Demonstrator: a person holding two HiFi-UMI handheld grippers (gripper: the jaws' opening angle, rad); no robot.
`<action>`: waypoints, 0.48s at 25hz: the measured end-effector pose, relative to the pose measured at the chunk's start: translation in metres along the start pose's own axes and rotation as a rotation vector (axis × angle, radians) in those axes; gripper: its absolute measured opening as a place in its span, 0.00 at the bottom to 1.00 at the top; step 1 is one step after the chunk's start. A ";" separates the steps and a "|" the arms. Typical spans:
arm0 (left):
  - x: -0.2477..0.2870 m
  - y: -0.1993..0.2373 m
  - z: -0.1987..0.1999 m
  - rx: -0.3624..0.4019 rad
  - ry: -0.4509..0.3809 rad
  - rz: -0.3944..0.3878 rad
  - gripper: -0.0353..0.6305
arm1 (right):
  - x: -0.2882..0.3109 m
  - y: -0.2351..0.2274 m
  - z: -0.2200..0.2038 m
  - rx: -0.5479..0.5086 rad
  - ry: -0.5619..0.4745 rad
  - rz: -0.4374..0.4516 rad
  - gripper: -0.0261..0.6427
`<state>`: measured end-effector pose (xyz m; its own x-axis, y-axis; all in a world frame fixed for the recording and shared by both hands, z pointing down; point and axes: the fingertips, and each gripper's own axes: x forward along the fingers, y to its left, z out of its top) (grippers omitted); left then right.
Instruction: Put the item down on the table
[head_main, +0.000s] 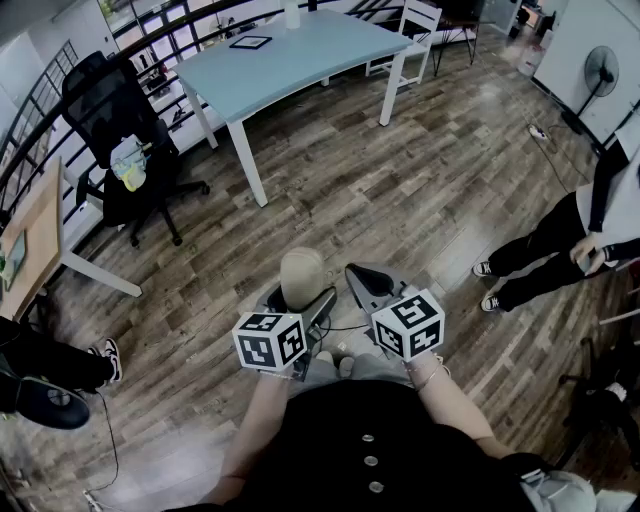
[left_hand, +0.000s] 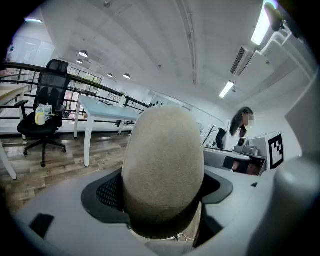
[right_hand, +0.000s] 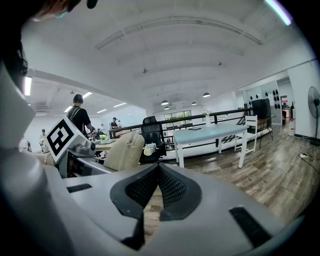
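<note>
While the left gripper (head_main: 300, 305) clamps a beige egg-shaped item (head_main: 302, 272) (jaws spread wide around it), the right gripper (head_main: 365, 283) shows its jaws pressed together, empty, well apart from the light-blue table (head_main: 310, 50).

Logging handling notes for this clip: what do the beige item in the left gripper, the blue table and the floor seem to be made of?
Beige item: matte, finely grained, no shine; probably foam or a felt-like covering.
Table: smooth pale blue top with a faint sheen; likely laminate or painted board.
Floor: grained planks, slight gloss; wood or wood-look laminate, unclear which.
</note>
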<state>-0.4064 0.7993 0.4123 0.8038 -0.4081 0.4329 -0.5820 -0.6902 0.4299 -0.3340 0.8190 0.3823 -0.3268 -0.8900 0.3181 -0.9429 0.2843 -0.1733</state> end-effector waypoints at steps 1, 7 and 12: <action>0.001 0.001 0.002 0.004 -0.001 -0.001 0.68 | 0.002 0.000 0.001 0.000 -0.001 0.001 0.04; 0.006 0.002 0.007 0.012 0.004 -0.010 0.68 | 0.008 0.000 0.003 -0.003 0.004 0.015 0.04; 0.011 0.008 0.017 0.016 0.000 -0.014 0.68 | 0.016 -0.004 0.014 0.041 -0.037 0.009 0.04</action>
<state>-0.4005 0.7795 0.4073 0.8118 -0.3980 0.4273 -0.5686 -0.7054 0.4232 -0.3343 0.7987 0.3755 -0.3319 -0.9002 0.2820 -0.9364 0.2782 -0.2141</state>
